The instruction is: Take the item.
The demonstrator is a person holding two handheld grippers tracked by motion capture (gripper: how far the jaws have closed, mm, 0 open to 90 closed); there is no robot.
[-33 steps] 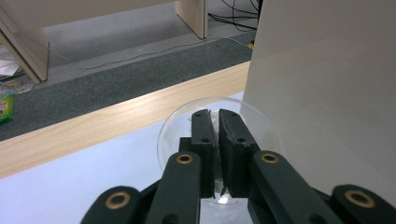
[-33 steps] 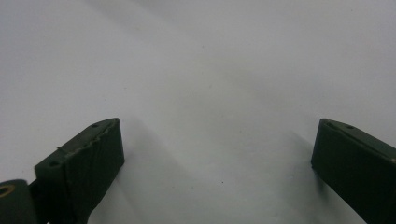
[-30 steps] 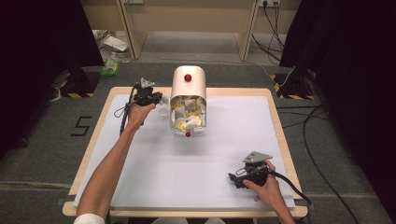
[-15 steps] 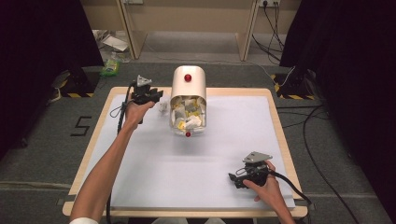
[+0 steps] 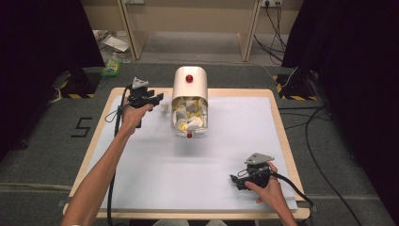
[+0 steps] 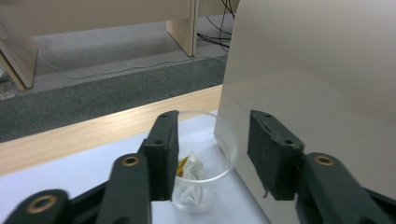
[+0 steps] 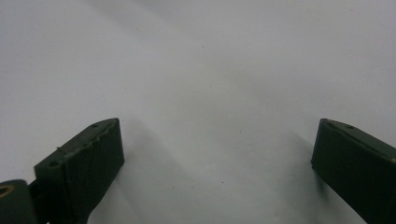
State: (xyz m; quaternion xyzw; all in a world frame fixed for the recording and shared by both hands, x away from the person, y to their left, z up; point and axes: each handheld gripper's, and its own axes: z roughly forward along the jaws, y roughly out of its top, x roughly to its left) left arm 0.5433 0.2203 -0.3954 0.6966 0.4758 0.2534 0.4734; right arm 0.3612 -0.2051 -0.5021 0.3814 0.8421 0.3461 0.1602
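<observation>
Movement on the left only: left gripper (image 5: 157,99) has crept from the table's far-left corner toward the cream dispenser (image 5: 189,84), jaws apart and empty, now bracketing the clear cup (image 6: 201,161) beside it. Likely a cup grab next. Right gripper (image 5: 237,181) unchanged, wide open, empty, resting near-right on white mat (image 5: 197,169).

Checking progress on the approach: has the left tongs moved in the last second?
Yes. The left tongs moved toward the cream rounded-top dispenser, jaws open around a clear plastic cup.
</observation>
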